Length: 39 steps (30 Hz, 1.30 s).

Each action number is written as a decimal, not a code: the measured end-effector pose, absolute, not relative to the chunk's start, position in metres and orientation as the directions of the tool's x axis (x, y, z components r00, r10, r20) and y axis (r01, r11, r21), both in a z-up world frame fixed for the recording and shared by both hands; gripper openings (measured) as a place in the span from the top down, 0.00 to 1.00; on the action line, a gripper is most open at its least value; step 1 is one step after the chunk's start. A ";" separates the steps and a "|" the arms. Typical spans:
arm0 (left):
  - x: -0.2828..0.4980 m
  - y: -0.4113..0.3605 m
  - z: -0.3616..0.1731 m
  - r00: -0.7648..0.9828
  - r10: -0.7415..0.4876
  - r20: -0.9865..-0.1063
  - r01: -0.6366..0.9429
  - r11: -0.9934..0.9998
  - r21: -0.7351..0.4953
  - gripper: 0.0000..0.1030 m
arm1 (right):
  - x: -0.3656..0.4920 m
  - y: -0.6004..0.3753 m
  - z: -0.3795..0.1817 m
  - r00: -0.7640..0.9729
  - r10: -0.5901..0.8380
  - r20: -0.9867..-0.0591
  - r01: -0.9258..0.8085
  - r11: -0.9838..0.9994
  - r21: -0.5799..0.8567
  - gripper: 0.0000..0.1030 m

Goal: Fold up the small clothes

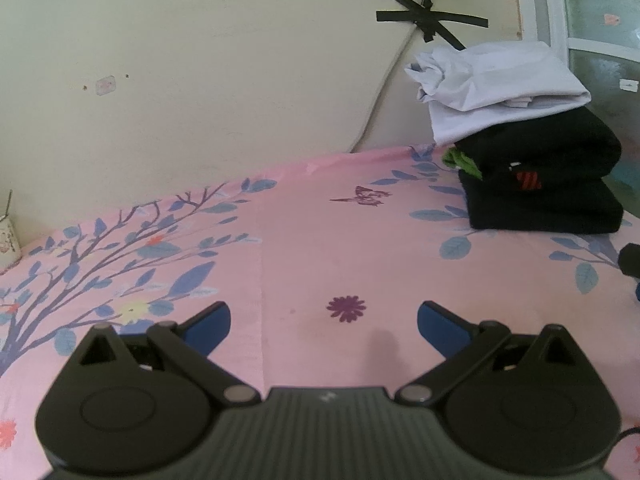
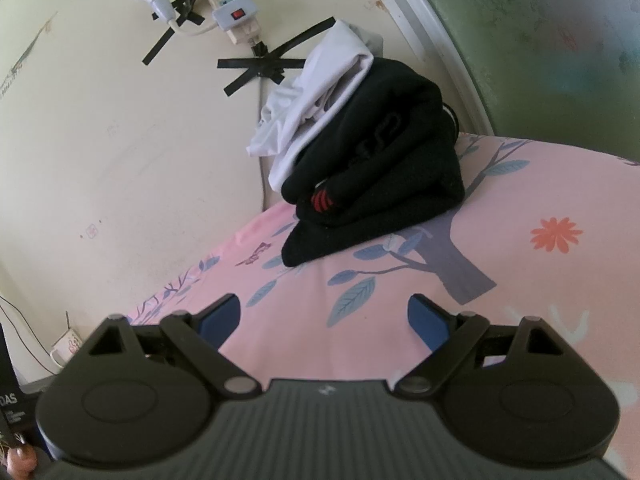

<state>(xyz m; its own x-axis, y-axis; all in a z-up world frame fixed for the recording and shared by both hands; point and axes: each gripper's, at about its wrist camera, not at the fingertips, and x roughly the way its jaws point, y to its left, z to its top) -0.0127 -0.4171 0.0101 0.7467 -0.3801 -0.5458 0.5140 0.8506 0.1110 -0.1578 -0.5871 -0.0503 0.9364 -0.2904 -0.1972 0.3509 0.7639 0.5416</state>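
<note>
Left hand-held gripper [image 1: 323, 316] was wide open, empty, over the pink floral bedsheet [image 1: 304, 248]. Right hand-held gripper [image 2: 324, 316] likewise wide, nothing btwn its jaws. The stack of clothes [image 2: 376, 168], black folded items w/ a white garment [image 1: 496, 84] on top, sat ahead by the wall, to the left gripper's right; right hand looked nearer.

One stack of folded clothes [image 1: 532, 152] at the bed's far edge: two black garments [image 2: 376, 168], one white [image 2: 320, 92]; one power strip [image 2: 228, 4]; one mug [image 2: 66, 346].
</note>
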 end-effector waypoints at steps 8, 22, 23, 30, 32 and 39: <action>-0.015 -0.418 0.010 0.763 -0.357 -0.539 0.498 0.856 0.138 0.00 | -0.158 -0.586 -0.050 0.936 -0.292 -0.197 0.353 0.763 0.541 0.19; -0.018 -0.418 0.009 0.766 -0.317 -0.560 0.498 0.843 0.205 0.00 | -0.157 -0.586 -0.050 0.936 -0.290 -0.201 0.353 0.764 0.540 0.19; -0.019 -0.418 0.010 0.766 -0.319 -0.558 0.501 0.840 0.207 0.00 | -0.157 -0.586 -0.050 0.935 -0.290 -0.202 0.353 0.765 0.539 0.19; -0.018 -0.417 0.010 0.758 -0.321 -0.568 0.508 0.837 0.205 0.00 | -0.155 -0.587 -0.050 0.934 -0.290 -0.206 0.356 0.765 0.536 0.19; -0.018 -0.417 0.010 0.758 -0.320 -0.569 0.507 0.837 0.204 0.00 | -0.155 -0.587 -0.050 0.935 -0.290 -0.206 0.356 0.766 0.536 0.19; -0.017 -0.418 0.010 0.760 -0.310 -0.571 0.500 0.841 0.209 0.00 | -0.155 -0.586 -0.050 0.934 -0.291 -0.206 0.357 0.765 0.536 0.19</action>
<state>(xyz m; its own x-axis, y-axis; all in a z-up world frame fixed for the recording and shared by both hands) -0.0166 -0.4182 0.0098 0.7602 -0.3104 -0.5707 0.4999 0.8406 0.2086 -0.1552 -0.5860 -0.0503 0.9342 -0.2914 -0.2060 0.3568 0.7651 0.5360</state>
